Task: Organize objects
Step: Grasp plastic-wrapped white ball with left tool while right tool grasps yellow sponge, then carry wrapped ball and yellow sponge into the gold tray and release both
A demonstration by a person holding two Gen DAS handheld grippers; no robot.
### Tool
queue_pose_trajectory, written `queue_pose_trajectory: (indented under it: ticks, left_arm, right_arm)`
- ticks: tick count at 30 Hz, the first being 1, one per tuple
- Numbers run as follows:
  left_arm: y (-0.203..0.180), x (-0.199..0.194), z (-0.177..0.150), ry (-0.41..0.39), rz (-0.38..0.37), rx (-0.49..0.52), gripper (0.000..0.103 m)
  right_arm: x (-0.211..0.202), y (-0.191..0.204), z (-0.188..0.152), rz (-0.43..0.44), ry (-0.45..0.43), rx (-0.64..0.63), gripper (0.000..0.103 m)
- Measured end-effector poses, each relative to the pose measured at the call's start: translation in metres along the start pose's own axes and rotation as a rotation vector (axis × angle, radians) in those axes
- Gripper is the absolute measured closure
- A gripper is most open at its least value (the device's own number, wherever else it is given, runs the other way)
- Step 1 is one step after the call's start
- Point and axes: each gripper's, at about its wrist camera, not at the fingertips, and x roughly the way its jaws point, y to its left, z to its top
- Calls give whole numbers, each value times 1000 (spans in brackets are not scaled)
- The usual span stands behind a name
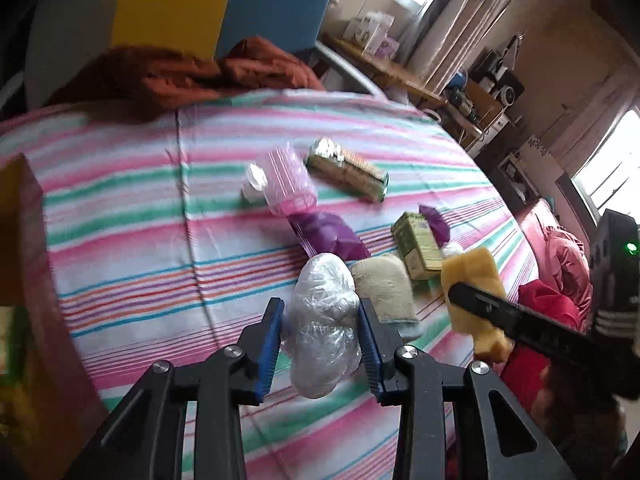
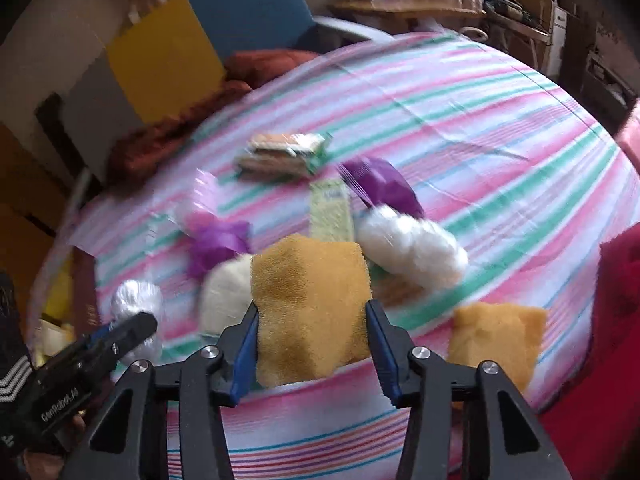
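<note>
My left gripper (image 1: 320,308) is shut on a clear plastic-wrapped bundle (image 1: 324,320) and holds it over the striped bedsheet (image 1: 140,200). My right gripper (image 2: 312,310) is shut on a yellow sponge (image 2: 312,304); it also shows in the left wrist view (image 1: 476,276). The left gripper and its bundle (image 2: 136,304) show at the lower left of the right wrist view. On the sheet lie a second yellow sponge (image 2: 496,340), a white fluffy bundle (image 2: 412,248), a beige pad (image 2: 226,296), purple packets (image 2: 380,184), a green box (image 2: 332,212) and a biscuit pack (image 2: 280,152).
A pink transparent container (image 1: 288,184) and a white bottle (image 1: 254,184) lie mid-sheet. A rust blanket (image 1: 180,72) sits at the far edge by a blue and yellow headboard (image 1: 224,4). A cardboard box (image 1: 36,280) stands at left. Red fabric (image 2: 616,320) lies at right.
</note>
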Motion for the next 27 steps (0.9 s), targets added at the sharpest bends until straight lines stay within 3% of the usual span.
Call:
queue_pose_trajectory:
  ticks: [4,12,22,23,26,27]
  left_arm:
    - [11,-42,-7,-57,14,-8,66]
    - [71,-129,-37,-194,141,-71,65]
    - [186,-194,-73,-283,382,-308,64]
    - [195,-199,-77,-297,400,-330,62]
    - [221,-211,-85,-320,429,-390,39]
    - [229,-215,-88,-334,440,-416,37]
  right_arm:
    - [-8,7,1,104,-34,-13,53]
    - [-19,57,-11,238,-13,-106,53]
    - [-10,223,-67,515,133,-401,52]
    - [-7,238,-74,530,151,-430,51]
    - [4,284,-96,573,216,-494,47]
    - [9,295,-103,589,243,-508,46]
